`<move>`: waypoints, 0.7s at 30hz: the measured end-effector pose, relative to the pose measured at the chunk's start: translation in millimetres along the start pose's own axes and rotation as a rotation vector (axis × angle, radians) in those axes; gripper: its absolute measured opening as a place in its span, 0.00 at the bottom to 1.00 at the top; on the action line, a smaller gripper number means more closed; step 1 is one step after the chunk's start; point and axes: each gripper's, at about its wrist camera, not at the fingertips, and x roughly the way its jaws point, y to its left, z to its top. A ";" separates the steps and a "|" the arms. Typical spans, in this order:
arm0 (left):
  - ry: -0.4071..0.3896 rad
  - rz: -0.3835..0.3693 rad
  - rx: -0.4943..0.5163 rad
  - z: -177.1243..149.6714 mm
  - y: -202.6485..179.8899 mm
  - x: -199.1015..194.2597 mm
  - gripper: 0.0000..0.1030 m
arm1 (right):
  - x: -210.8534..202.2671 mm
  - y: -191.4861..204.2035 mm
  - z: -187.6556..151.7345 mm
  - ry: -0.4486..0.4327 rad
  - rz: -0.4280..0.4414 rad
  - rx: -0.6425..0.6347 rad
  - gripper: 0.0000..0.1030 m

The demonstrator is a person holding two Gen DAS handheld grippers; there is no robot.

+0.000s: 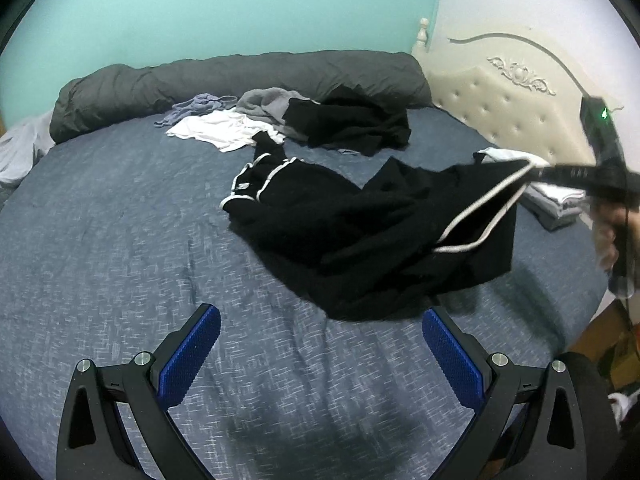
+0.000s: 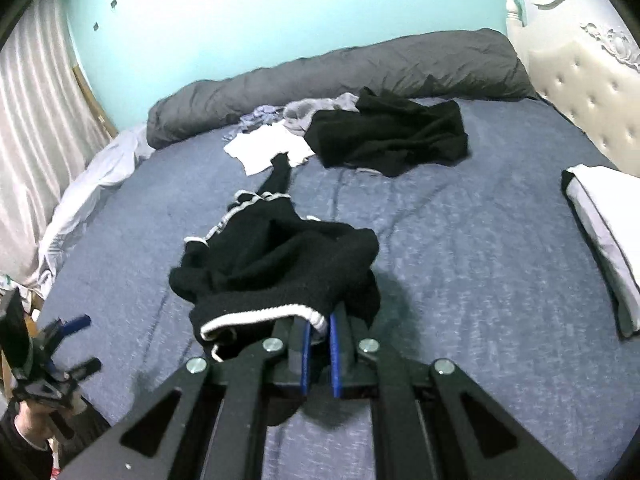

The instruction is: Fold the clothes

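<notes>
Pinching the white-trimmed edge of the black garment (image 2: 276, 268) in my right gripper (image 2: 319, 322), I hold that end lifted while the rest trails across the blue bed (image 2: 460, 240). My left gripper (image 1: 320, 332) hovers nearby, fingers spread apart, holding nothing.

— How does the left gripper (image 1: 320, 344) stand?
— Its blue-padded fingers (image 1: 190, 354) are spread wide with nothing between them, held low over the near edge of the bed. In the right wrist view it sits at the far left, a hand (image 2: 30, 420) gripping its handle.
— And the right gripper (image 2: 320, 326)?
— Raised at the bed's right side, jaws pinched close together on cloth, with a blurred hand (image 1: 612, 236) below it.
</notes>
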 end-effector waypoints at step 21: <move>0.092 0.010 0.101 -12.4 -27.2 45.3 1.00 | 30.4 -14.2 -31.3 0.097 0.025 0.070 0.07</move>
